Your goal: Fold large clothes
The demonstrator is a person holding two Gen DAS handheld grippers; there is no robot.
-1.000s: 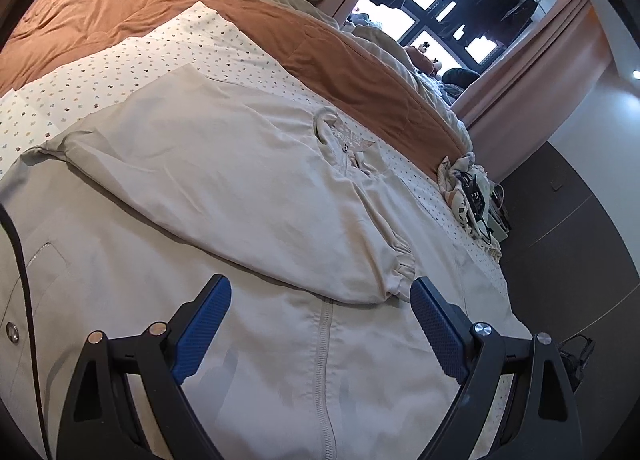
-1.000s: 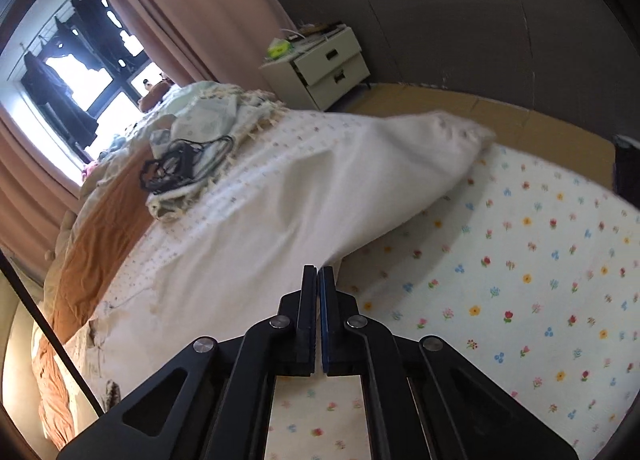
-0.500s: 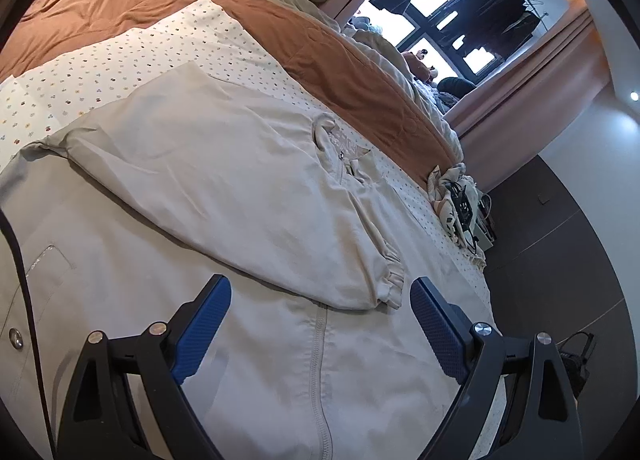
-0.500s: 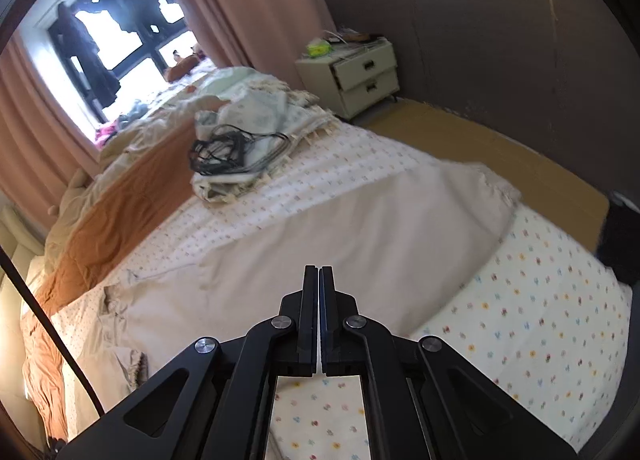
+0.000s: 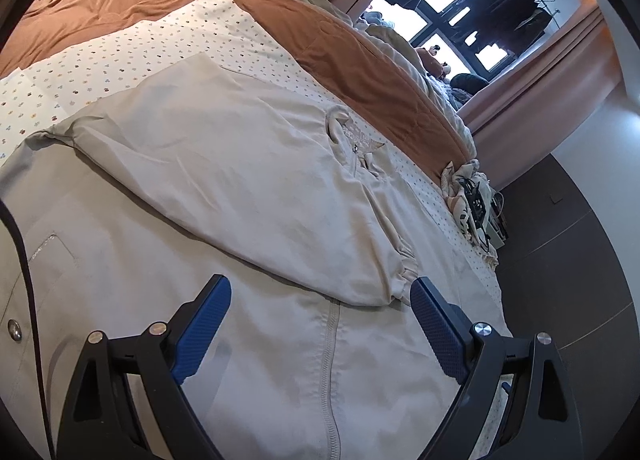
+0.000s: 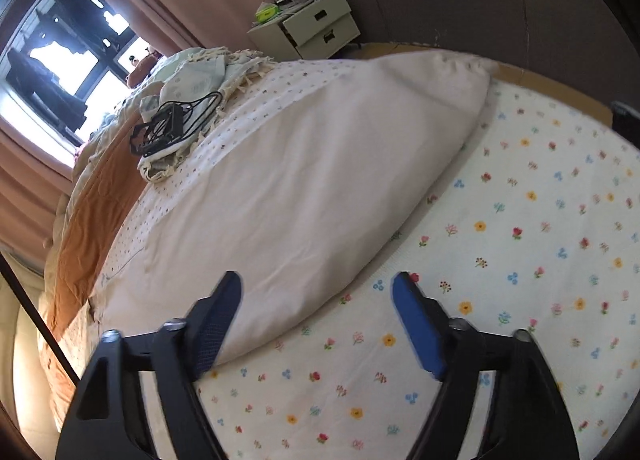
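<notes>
A large beige zip jacket [image 5: 248, 196] lies spread on the bed, one sleeve folded across its front with the cuff [image 5: 404, 276] near the zipper [image 5: 330, 356]. My left gripper [image 5: 320, 300] is open and empty, hovering low over the jacket's front just below that cuff. In the right wrist view the other sleeve [image 6: 312, 188] lies stretched out flat on the flowered sheet [image 6: 520, 260]. My right gripper [image 6: 318, 296] is open and empty, its left finger over the sleeve's near edge.
A rust-brown blanket [image 5: 320, 48] covers the far side of the bed. A fringed cloth with black cables [image 6: 172, 128] lies beyond the sleeve. A white nightstand [image 6: 316, 28] stands by the dark wall. Curtains and a window are behind.
My right gripper has opened from shut and let go of the sleeve, which now lies flat on the sheet. The left gripper stayed open and shifted only slightly.
</notes>
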